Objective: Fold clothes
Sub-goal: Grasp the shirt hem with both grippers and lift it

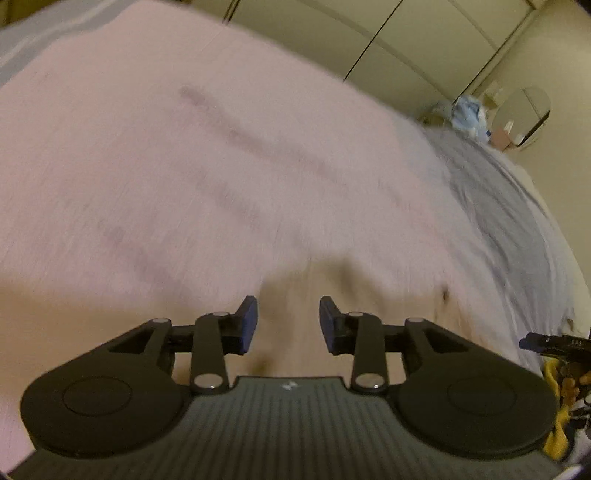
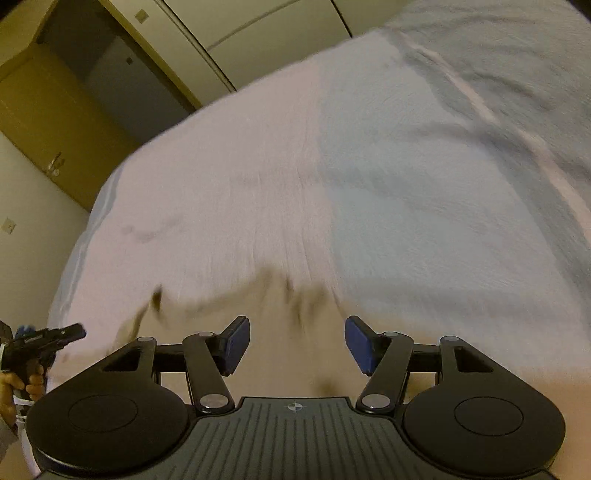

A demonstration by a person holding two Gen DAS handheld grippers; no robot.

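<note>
Both tongs, the left tongs (image 1: pixel 288 325) and the right tongs (image 2: pixel 295 347), are hanging spread wide and gripping nothing, over a beige garment (image 2: pixel 295 325) lying on the pink-sheeted bed (image 1: pixel 184 166).

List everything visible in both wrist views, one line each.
garment: 1, beige/tan, blurred, on the bed just ahead of both grippers
bed cover: 1, pink with pale blue-grey sections, fills both views
wardrobe doors: several, cream, behind the bed
door: 1, brown wood, beyond the bed's corner
clutter: blue and pink items, too blurred to name, far corner of room
left gripper: black, blue pads, fingers apart, nothing between
right gripper: black, blue pads, fingers apart, nothing between
hand: 1, holding the left gripper's handle
</note>
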